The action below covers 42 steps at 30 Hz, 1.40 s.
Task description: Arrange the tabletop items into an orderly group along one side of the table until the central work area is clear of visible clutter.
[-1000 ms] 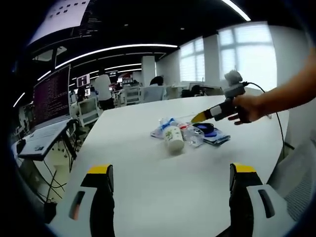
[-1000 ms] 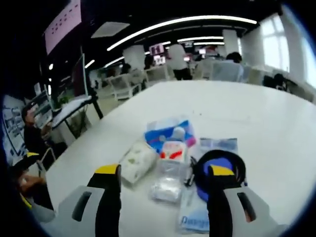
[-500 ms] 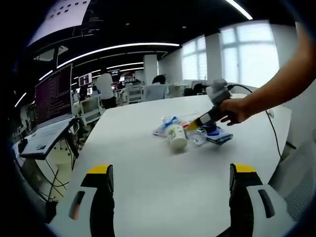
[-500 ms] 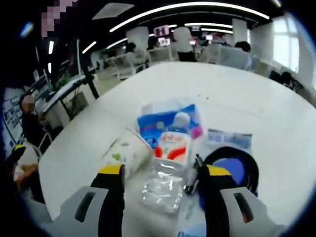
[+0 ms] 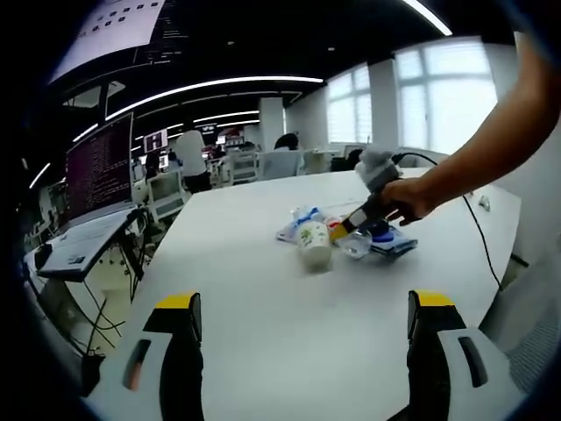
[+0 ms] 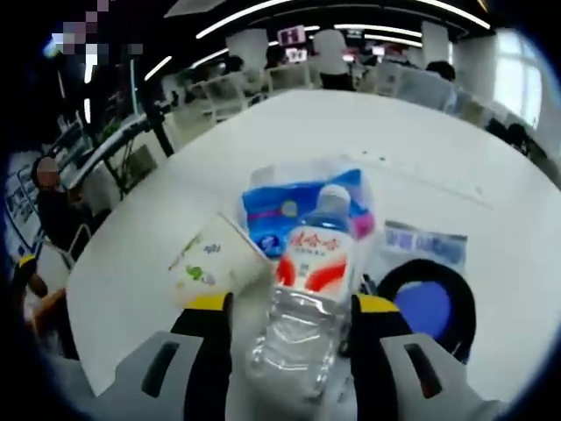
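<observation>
Bottle (image 6: 307,298): lay on the table (image 6: 158,263) between the right gripper (image 6: 285,329) jaws — contact unclear.
Cup (image 6: 210,263): on its side, just beside it.
Left gripper (image 5: 298,342): spread — over bare table.

Bottle (image 6: 308,298) base hidden between tool (image 6: 292,307) jaws; label unreadable.

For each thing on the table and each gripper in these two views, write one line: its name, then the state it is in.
Water bottle: lying on its side, cap on, between the right gripper's open jaws.
Paper cup: tipped over on its side.
Blue packet: lying flat under the bottle's cap end.
Black ring: lying flat on a clear bag.
Right gripper: open, straddling the bottle.
Left gripper: open, empty, above bare table.
</observation>
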Tool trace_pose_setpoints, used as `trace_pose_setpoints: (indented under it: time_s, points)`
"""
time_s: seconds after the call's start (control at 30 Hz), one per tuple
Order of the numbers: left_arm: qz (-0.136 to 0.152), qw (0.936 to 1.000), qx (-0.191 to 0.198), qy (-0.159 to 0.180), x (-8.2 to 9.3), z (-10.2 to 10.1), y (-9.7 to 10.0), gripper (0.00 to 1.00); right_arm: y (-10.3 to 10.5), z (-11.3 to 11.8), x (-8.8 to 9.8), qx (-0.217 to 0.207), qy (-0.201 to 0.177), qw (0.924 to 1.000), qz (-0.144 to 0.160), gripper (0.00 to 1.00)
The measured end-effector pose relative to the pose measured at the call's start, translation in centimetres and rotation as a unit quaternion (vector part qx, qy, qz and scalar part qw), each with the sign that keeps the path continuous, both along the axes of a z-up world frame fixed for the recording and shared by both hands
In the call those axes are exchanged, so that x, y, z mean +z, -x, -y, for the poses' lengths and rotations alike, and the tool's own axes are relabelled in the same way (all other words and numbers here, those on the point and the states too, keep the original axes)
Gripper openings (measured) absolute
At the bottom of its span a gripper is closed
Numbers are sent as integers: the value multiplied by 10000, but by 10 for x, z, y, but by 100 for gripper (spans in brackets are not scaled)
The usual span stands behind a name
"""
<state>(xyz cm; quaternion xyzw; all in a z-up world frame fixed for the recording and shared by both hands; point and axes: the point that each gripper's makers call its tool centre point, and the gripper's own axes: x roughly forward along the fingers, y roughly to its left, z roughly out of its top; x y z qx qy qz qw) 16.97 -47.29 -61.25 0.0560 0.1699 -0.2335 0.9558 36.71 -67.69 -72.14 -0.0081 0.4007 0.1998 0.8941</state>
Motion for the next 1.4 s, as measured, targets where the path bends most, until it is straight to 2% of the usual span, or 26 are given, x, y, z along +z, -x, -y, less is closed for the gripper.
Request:
trace_pose_setpoints:
  time_s: [0.27,0.6,0.77,1.0,1.13,1.3,1.33,1.4]
  points:
    - [-6,10000,-7,-8,0,0,0,98,-4,3,-8,-107,130,9998,-144,43]
    - [-49,10000,-61,-57,-2,2,0,98,-7,4,-10,-294,207,9991,-232,42]
    - [-82,9999,-59,-23,-3,2,0,98,-6,5,-9,-496,173,9983,-249,40]
    - [-188,9997,-113,45,-6,5,-1,98,-4,5,-8,-563,96,9980,-278,39]
    - [-203,9996,-190,66,-5,8,-9,97,-4,6,-8,-596,54,9978,-297,38]
    - [-88,9990,-426,82,8,16,-34,93,-3,6,-8,-664,-37,9973,-306,38]
    - [-48,9990,-431,123,12,17,-39,93,-4,6,-8,-674,-56,9972,-313,38]
    - [-21,9971,-554,521,22,28,-53,91,-4,7,-8,-675,-90,9972,-315,38]
